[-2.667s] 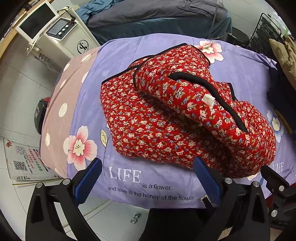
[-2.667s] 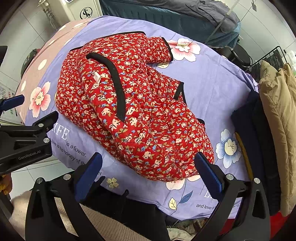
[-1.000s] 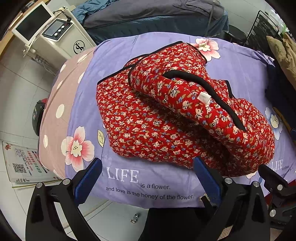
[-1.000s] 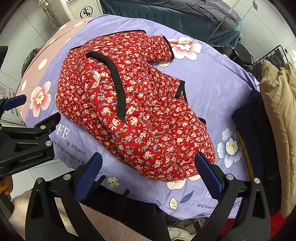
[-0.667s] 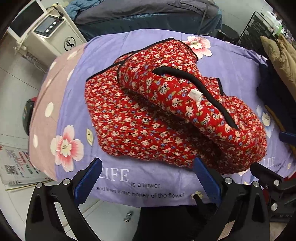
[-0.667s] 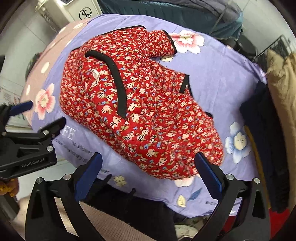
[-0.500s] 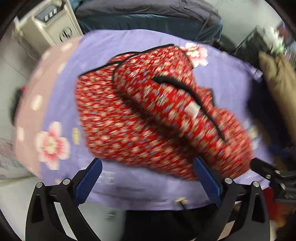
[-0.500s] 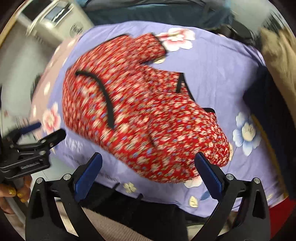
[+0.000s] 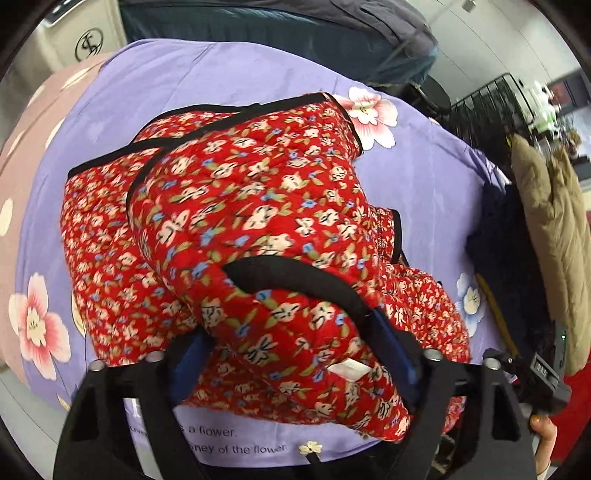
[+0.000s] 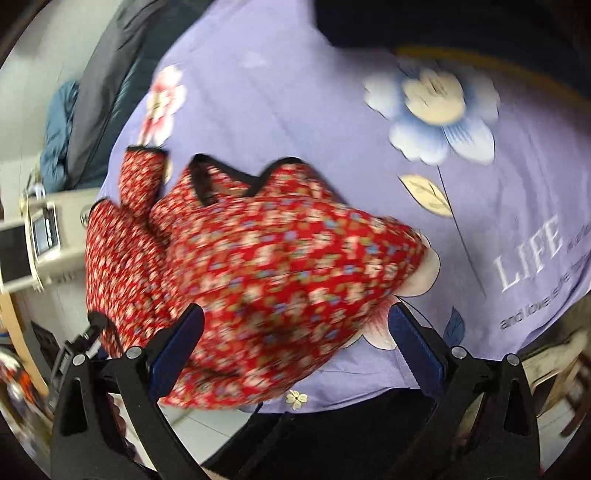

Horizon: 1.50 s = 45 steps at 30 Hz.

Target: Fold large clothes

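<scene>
A red padded floral jacket [image 9: 258,221] with black trim lies bunched on the purple flowered sheet [image 9: 229,77]. My left gripper [image 9: 291,354] is open, with its blue pads on either side of the jacket's near folded edge, by the black collar band [image 9: 295,280] and a white label [image 9: 349,369]. In the right wrist view the jacket [image 10: 258,266] is blurred. My right gripper [image 10: 295,345] is open, its pads straddling the jacket's near edge above the sheet [image 10: 295,92].
A beige padded garment [image 9: 554,236] and a dark blue one [image 9: 498,251] lie at the sheet's right. A dark covered bed [image 9: 295,26] and a white machine [image 9: 88,40] stand behind. The sheet's front edge drops to the tiled floor [image 10: 207,421].
Both grippers have moved forward and down onto the jacket's near edge. The left one now straddles the collar fold. The right one has swung round to the jacket's right end.
</scene>
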Each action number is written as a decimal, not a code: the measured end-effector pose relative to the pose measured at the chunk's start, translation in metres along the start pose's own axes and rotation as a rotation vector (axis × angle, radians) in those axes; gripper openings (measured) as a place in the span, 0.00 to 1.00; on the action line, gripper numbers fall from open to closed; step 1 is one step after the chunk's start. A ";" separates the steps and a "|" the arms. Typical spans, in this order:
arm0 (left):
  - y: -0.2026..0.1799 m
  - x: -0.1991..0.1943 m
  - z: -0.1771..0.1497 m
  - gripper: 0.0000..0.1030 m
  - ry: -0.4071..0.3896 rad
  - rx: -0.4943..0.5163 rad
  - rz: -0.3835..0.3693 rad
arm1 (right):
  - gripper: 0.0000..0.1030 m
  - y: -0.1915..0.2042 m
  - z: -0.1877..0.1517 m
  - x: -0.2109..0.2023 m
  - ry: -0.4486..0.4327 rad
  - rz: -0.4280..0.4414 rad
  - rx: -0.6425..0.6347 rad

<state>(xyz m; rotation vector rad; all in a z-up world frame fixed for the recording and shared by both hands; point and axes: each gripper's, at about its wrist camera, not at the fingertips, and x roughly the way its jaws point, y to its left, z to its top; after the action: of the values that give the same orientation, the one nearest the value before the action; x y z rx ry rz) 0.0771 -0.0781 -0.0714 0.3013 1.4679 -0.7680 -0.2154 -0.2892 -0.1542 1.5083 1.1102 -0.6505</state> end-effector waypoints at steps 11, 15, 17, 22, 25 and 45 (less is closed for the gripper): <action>0.016 -0.024 -0.049 0.20 0.037 0.131 -0.003 | 0.95 -0.032 -0.002 0.040 0.127 0.217 0.253; 0.040 -0.006 -0.103 0.20 0.173 0.098 0.016 | 0.95 -0.035 -0.006 0.051 0.153 0.167 0.234; 0.048 0.004 -0.124 0.20 0.205 0.067 0.016 | 0.95 -0.039 -0.009 0.058 0.167 0.138 0.227; 0.048 0.006 -0.140 0.41 0.179 0.083 0.033 | 0.95 -0.037 -0.011 0.069 0.176 0.075 0.167; 0.032 -0.017 -0.138 0.44 0.106 0.213 0.071 | 0.95 -0.034 -0.008 0.073 0.178 0.073 0.162; -0.116 -0.044 0.034 0.94 -0.215 0.860 -0.154 | 0.95 -0.046 -0.008 0.063 0.176 0.084 0.128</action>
<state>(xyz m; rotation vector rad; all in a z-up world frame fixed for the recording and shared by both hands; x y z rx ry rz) 0.0343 -0.1723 0.0059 0.7305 0.8974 -1.4917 -0.2325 -0.2644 -0.2267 1.7395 1.1479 -0.5475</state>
